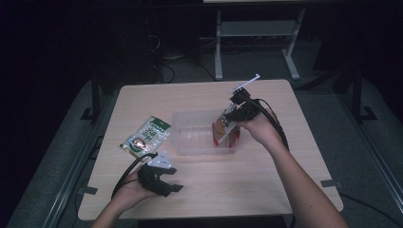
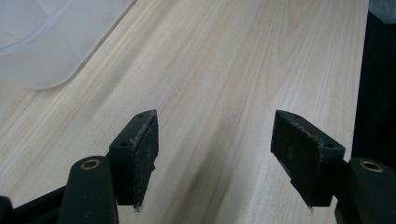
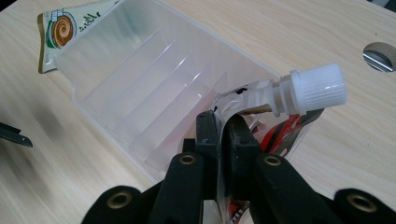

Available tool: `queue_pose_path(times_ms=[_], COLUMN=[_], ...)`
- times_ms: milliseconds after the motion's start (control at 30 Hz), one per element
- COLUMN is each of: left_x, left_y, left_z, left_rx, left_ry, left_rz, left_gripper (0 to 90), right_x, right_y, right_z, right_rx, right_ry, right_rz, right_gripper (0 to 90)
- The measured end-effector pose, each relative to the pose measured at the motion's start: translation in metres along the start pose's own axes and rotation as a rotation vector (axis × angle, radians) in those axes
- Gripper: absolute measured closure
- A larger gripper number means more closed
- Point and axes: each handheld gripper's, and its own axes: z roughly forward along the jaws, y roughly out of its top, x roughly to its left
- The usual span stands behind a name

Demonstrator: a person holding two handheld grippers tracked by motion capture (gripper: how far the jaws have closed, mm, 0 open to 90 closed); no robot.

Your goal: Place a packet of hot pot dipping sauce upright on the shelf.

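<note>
A clear plastic bin (image 1: 199, 135) with ribbed dividers sits mid-table. My right gripper (image 1: 231, 115) is shut on the top of a red and white spouted pouch (image 1: 223, 130), holding it upright at the bin's right end. The pouch's white screw cap (image 3: 317, 88) sticks out to the right of the shut jaws, and the gripper (image 3: 228, 126) pinches the film just below the spout. A green and white snack packet (image 1: 146, 135) lies flat left of the bin. My left gripper (image 1: 171, 184) hovers open near the table's front left, over bare wood (image 2: 215, 130).
The table (image 1: 204, 194) is light wood with dark floor around it. A round metal cable hole (image 3: 380, 56) is set in the tabletop beyond the pouch. A corner of the bin (image 2: 42, 51) lies ahead and to the left of the left gripper. White desk legs (image 1: 218, 52) stand behind.
</note>
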Motion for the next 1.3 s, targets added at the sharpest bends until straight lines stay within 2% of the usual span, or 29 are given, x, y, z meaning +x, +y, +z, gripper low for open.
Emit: queue_pose_path(times_ms=[500, 833, 867, 1033, 1067, 1300], left_x=[0.001, 0.001, 0.002, 0.002, 0.001, 0.002], left_y=[0.000, 0.000, 0.000, 0.000, 0.000, 0.000], left_z=[0.000, 0.001, 0.000, 0.001, 0.001, 0.000], left_rx=[0.018, 0.011, 0.022, 0.020, 0.010, 0.021], left_ry=[-0.001, -0.004, -0.004, -0.005, -0.006, -0.006], left_rz=[0.018, 0.010, 0.021, 0.019, 0.007, 0.017], left_gripper=[32.1, 32.1, 32.0, 32.0, 32.0, 32.1], right_x=[0.007, 0.012, 0.012, 0.014, 0.014, 0.013], right_y=[0.001, 0.001, 0.001, 0.001, 0.001, 0.001], right_z=[0.011, 0.019, 0.020, 0.023, 0.023, 0.017], right_rx=[0.008, 0.020, 0.020, 0.017, 0.018, -0.007], right_ry=[0.026, 0.033, 0.033, 0.040, 0.041, 0.055], right_rz=[-0.013, -0.019, -0.020, -0.021, -0.020, -0.019], right_gripper=[85.0, 85.0, 84.9, 84.9, 84.8, 75.4])
